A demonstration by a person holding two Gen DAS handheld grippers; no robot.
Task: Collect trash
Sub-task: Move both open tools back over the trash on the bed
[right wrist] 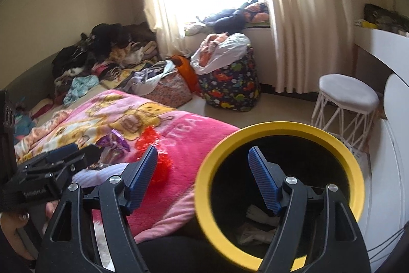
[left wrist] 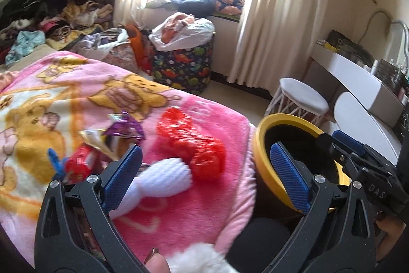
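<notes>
A black bin with a yellow rim stands at the bed's edge, with crumpled paper at its bottom. On the pink blanket lie a red plastic wrapper, a white foam net, a purple foil wrapper and a red packet. My left gripper is open above the foam net and red wrapper. My right gripper is open, one finger over the bin's mouth. Both are empty.
Piles of clothes cover the bed's far end. A dinosaur-print bag and other bags stand by the curtains. A white stool and a white desk are on the right.
</notes>
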